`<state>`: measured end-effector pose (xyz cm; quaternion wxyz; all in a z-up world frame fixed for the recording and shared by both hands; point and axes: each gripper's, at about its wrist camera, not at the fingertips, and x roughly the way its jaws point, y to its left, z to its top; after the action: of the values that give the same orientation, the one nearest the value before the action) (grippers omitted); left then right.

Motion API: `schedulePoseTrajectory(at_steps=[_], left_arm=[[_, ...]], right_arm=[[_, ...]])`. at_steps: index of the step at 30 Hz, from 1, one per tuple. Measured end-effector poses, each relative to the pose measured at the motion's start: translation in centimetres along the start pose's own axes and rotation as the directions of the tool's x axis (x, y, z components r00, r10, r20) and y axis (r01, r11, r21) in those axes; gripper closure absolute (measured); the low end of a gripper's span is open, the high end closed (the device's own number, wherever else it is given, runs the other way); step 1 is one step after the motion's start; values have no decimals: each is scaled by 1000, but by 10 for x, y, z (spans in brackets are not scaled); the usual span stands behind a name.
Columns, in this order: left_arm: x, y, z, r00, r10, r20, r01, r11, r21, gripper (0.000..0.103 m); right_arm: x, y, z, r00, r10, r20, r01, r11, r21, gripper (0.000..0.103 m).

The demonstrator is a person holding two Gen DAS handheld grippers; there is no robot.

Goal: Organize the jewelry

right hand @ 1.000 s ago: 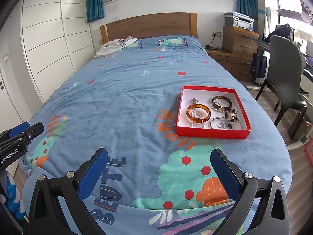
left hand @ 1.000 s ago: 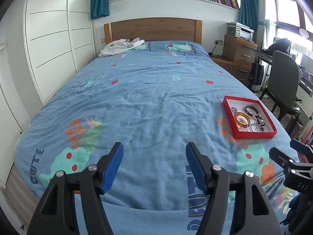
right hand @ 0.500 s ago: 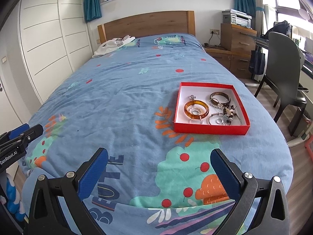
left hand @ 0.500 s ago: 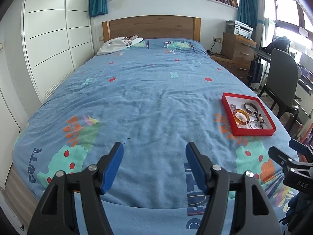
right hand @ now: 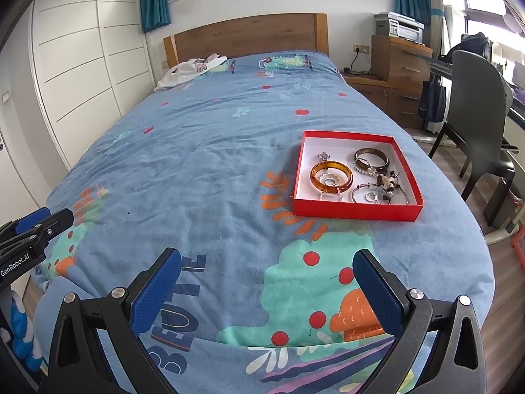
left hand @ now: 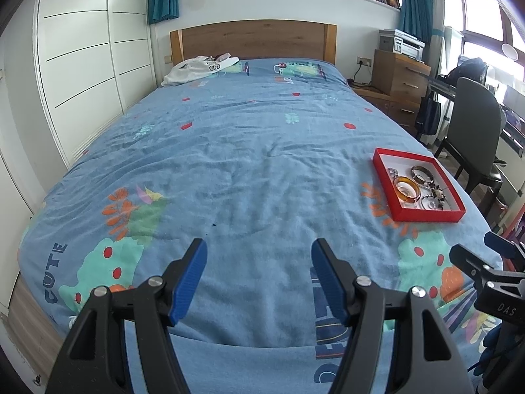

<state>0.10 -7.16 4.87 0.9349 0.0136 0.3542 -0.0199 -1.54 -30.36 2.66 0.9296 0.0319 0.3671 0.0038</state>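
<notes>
Left gripper [left hand: 259,272] sits bottom centre of the left wrist view, blue pads [left hand: 192,277] spread apart, nothing between them; below it only blue bedspread [left hand: 249,170]; red tray [left hand: 426,217] lies right of centre near the bed's right edge, well apart from the fingers; inside it an amber bangle [left hand: 407,189], a brown bangle [left hand: 423,174] and a tangle of small beaded pieces, too small to sort here; right gripper shows as a black tip at the lower right edge; white garment [left hand: 197,69] lies upper left by the wooden headboard [left hand: 256,39]; dark chair [left hand: 475,121] at right.

Right gripper [right hand: 267,279] sits bottom centre of the right wrist view, jaws wide apart and empty, hovering over the cartoon print on the bedspread [right hand: 197,164]; red tray [right hand: 357,211] is right of centre, ahead of the fingers, not touching them; amber bangle [right hand: 331,177] rests in the tray's middle with a clear ring inside it; brown bangle [right hand: 372,159] is toward the upper right corner, a pearl strand just beside it; beads and a thin silver bangle [right hand: 362,192] crowd the lower right; left gripper pokes in at the left edge.
</notes>
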Motion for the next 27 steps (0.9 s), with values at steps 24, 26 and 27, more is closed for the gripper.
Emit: schedulePoseTrajectory(at_steps=[24, 26, 27], left_arm=[[10, -6, -7, 1000, -7, -17, 7, 1000, 14, 39], [10, -6, -7, 1000, -8, -16, 8, 1000, 13, 39], [10, -6, -7, 1000, -8, -16, 8, 1000, 13, 39]], right_arm=[[9, -6, -5, 1000, -8, -22, 8, 1000, 9, 1], [9, -6, -5, 1000, -7, -23, 7, 1000, 10, 1], [10, -6, -5, 1000, -7, -23, 8, 1000, 9, 1]])
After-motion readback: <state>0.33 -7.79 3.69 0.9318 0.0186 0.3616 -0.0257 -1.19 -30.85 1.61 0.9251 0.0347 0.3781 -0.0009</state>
